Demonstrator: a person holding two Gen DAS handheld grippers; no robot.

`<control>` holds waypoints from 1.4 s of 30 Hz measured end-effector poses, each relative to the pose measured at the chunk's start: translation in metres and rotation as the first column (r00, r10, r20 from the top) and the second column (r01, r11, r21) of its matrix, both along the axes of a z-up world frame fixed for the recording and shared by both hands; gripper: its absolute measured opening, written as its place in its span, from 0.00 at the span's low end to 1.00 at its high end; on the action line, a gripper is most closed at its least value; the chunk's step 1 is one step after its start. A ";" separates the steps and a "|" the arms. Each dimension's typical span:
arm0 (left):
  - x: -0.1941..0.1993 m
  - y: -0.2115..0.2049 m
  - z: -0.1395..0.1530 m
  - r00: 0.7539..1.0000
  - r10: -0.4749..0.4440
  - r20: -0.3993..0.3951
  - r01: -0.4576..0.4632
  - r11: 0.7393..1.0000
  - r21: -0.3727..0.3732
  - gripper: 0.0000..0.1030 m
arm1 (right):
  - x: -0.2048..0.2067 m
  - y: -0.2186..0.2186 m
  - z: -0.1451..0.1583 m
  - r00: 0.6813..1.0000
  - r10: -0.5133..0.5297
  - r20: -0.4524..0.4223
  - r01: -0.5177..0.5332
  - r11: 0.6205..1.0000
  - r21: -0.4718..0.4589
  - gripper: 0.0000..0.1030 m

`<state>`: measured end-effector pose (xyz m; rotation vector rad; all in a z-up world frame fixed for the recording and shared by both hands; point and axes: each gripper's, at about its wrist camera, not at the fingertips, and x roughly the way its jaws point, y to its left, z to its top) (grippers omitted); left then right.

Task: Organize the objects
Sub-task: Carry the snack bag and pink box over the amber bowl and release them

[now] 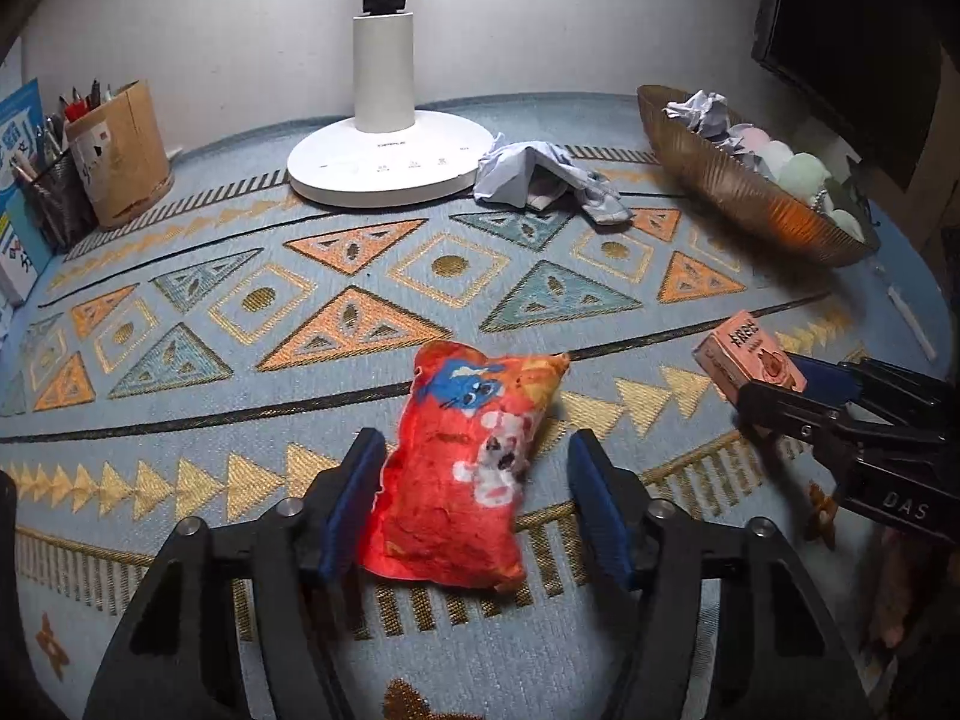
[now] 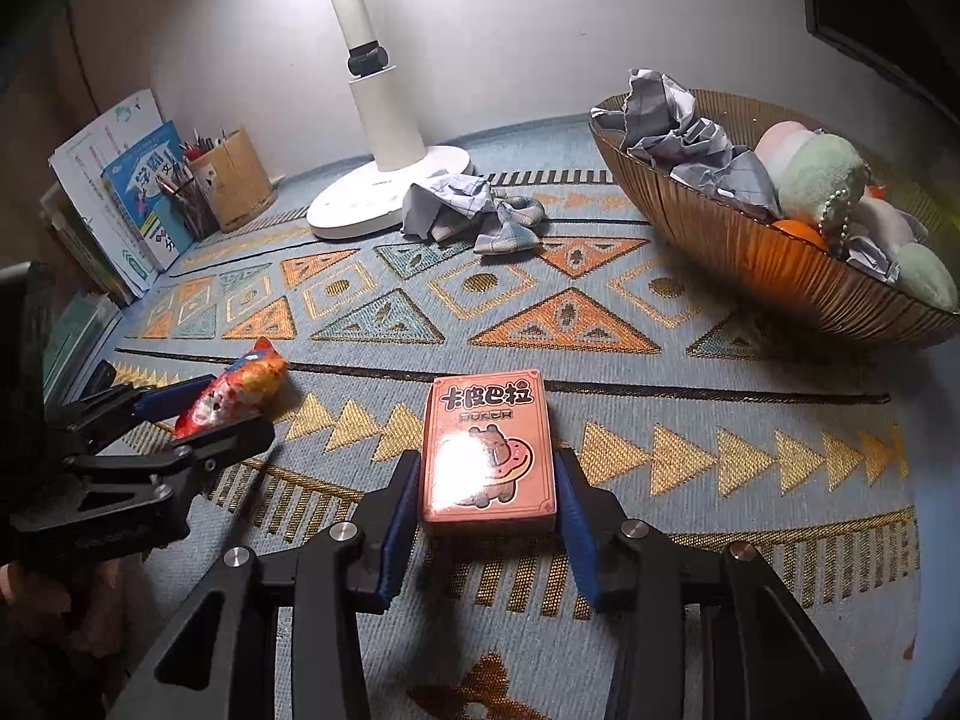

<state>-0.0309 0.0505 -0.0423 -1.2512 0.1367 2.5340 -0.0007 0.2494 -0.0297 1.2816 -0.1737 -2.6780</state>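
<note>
A red plush snack bag (image 1: 462, 462) lies on the patterned mat between the fingers of my left gripper (image 1: 477, 441). Its left pad touches the bag's edge and its right pad stands clear, so the gripper is open. In the right wrist view the same left gripper (image 2: 231, 408) reaches in from the left around the bag (image 2: 240, 390). My right gripper (image 2: 487, 459) is shut on a pink card box (image 2: 489, 450) with a cartoon animal on it, both blue pads against its long sides. The left wrist view shows that box (image 1: 744, 354) in the right gripper (image 1: 774, 384) at the right edge.
A ribbed brown bowl (image 2: 720, 240) at the back right holds crumpled paper and pastel plush balls. A white lamp base (image 1: 384, 162) stands at the back with a crumpled cloth (image 1: 540, 174) beside it. Pen holders (image 1: 120, 150) and books (image 2: 120, 192) line the back left.
</note>
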 end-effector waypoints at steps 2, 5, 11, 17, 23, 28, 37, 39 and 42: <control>0.001 0.000 0.002 1.000 -0.003 -0.011 0.003 1.000 0.011 0.32 | -0.003 -0.003 0.000 1.000 0.001 0.010 -0.002 1.000 0.011 0.48; 0.004 -0.009 0.005 0.999 0.033 -0.018 -0.032 0.998 0.052 0.30 | -0.008 -0.013 0.000 1.000 -0.013 0.012 0.012 0.997 0.078 0.47; 0.017 -0.031 0.019 0.992 0.096 -0.077 -0.086 0.989 0.121 0.30 | 0.009 -0.015 0.007 1.000 0.025 -0.012 -0.024 0.999 0.039 0.38; 0.027 -0.036 0.020 0.980 0.133 -0.145 -0.113 0.984 0.139 0.29 | 0.019 -0.013 0.000 1.000 0.030 -0.006 -0.030 0.999 0.031 0.38; 0.028 -0.033 0.021 0.977 0.136 -0.163 -0.118 0.987 0.112 0.29 | 0.017 -0.020 -0.002 0.999 0.039 -0.005 -0.039 0.996 0.080 0.39; 0.019 -0.039 0.012 0.991 0.115 -0.065 -0.103 0.982 0.160 0.45 | 0.018 -0.019 -0.002 0.999 0.037 -0.006 -0.037 0.997 0.070 0.39; 0.014 -0.014 0.000 0.995 0.096 -0.022 -0.096 0.995 -0.007 0.70 | 0.018 -0.021 -0.003 0.999 0.049 0.001 -0.049 0.997 0.065 0.57; 0.014 -0.012 -0.001 0.997 0.069 -0.019 -0.069 0.998 -0.001 0.67 | 0.018 -0.022 -0.003 0.999 0.049 0.002 -0.049 0.996 0.073 0.57; 0.015 -0.011 0.001 0.997 0.070 -0.034 -0.070 0.997 -0.021 0.37 | 0.019 -0.024 -0.002 0.999 0.034 -0.004 -0.034 0.994 0.105 0.39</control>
